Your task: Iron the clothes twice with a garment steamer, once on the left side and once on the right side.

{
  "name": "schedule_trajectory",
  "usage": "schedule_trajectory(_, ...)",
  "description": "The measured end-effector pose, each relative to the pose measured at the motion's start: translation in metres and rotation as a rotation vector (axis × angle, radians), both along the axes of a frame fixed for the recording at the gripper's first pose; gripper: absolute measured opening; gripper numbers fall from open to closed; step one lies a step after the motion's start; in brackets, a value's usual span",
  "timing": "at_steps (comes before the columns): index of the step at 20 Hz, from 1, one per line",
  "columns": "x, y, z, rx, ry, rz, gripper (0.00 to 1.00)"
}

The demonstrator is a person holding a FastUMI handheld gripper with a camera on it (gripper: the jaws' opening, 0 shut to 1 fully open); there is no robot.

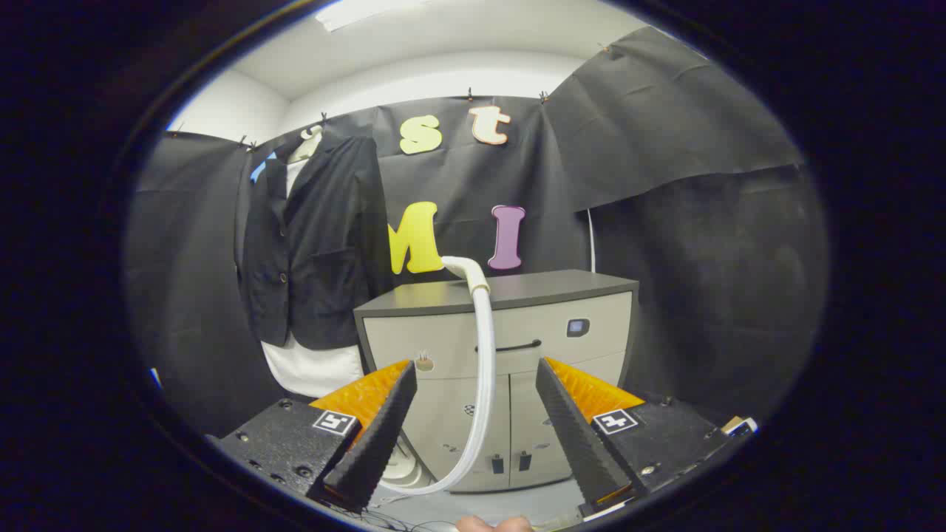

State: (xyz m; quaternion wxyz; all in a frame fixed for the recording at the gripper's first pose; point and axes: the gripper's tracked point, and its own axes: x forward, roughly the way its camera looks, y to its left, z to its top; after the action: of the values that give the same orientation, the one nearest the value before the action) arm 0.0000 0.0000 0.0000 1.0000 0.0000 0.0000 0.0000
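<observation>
Two fingers of the hand-held gripper [477, 428] stand spread wide apart with nothing between them but open air, so the gripper is released and holds nothing. Beyond the fingers stands a low grey-and-beige cabinet [510, 347] with a dark drawer handle, and a white flexible steamer hose [484, 355] runs up between the fingers from the floor to the cabinet's top edge, where it bends over out of sight. The steamer's head is not plainly visible; it probably lies on or behind the cabinet top where the hose ends, though the bend hides it. A rounded pale base near the left finger may be the steamer body, but it is too hidden to be sure.

The garment to be steamed, a dark suit jacket over a white shirt [310, 251], hangs on the black cloth wall to the left of the cabinet, well apart from the gripper.

By my judgement neither pass has begun, and the step in hand is fetching the steamer head. To do it well, follow the hose to its upper end, approach with the fingers kept wide, and close squarely on the handle rather than on the soft hose, which would slip and kink. Leave slack in the hose before swinging left to the jacket.
</observation>
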Motion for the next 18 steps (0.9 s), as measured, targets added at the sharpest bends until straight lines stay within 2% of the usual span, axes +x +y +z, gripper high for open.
schedule_trajectory(9, 0.003, -0.003, -0.005, -0.014, 0.058, -0.017, 1.0)
schedule_trajectory(18, 0.004, 0.012, 0.01, -0.045, 0.048, -0.064, 1.0)
